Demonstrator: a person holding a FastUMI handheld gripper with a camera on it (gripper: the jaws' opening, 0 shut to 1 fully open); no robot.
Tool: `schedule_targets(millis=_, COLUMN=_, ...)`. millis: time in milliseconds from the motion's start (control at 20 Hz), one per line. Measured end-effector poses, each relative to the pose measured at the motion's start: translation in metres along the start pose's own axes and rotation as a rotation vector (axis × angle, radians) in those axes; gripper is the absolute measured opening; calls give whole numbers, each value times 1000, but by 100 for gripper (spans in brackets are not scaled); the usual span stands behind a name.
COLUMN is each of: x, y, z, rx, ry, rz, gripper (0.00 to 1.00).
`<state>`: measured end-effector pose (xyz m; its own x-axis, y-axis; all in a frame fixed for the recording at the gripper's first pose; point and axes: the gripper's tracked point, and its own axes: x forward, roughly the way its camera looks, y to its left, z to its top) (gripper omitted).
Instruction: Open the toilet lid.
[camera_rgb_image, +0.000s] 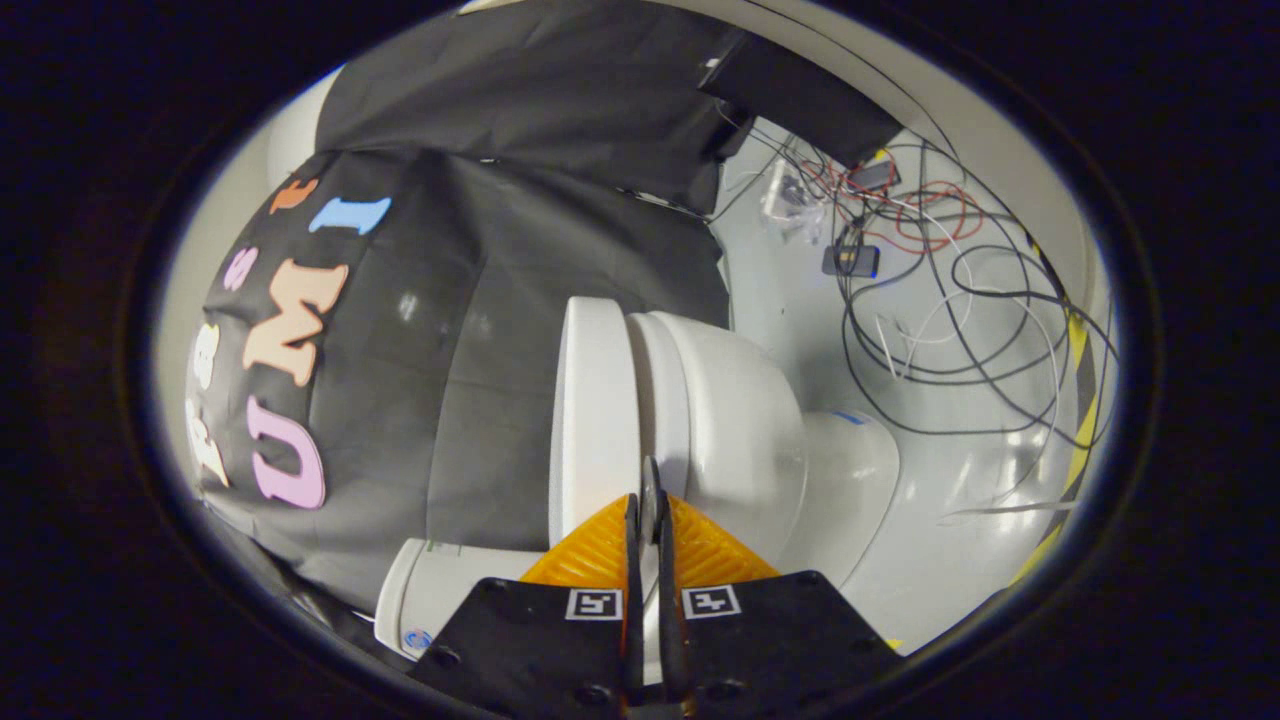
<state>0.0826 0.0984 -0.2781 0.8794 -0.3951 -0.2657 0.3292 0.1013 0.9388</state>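
Both fingers of the tongs sit nearly together at the lid edge; open floor with cables lies beyond.

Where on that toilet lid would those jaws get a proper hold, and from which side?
Best at the lid's thin front edge, coming in edge-on from the front of the bowl. Only that rim is slim enough to fit between the jaws. The gripper already meets it there, jaws nearly closed on the edge, it seems.

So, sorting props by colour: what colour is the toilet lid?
White, plain; the toilet lid shows clearest in the gripper view.
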Motion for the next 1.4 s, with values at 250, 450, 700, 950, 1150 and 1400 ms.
schedule_targets(millis=250, x=-14, y=44, z=5, rx=-129, ry=-13, rz=94, gripper=8)
schedule_targets(millis=450, x=-26, y=81, z=5, rx=-277, ry=-12, rz=144, gripper=8)
schedule_targets(millis=700, x=-40, y=142, z=-12, rx=-477, ry=13, rz=249, gripper=8)
schedule_targets(millis=950, x=-49, y=180, z=-27, rx=-641, ry=34, rz=292, gripper=10)
schedule_targets(millis=1150, x=-58, y=205, z=-45, rx=-744, ry=73, rz=364, gripper=13)
schedule_targets(millis=1400, x=-64, y=238, z=-72, rx=-855, ry=114, rz=451, gripper=15)
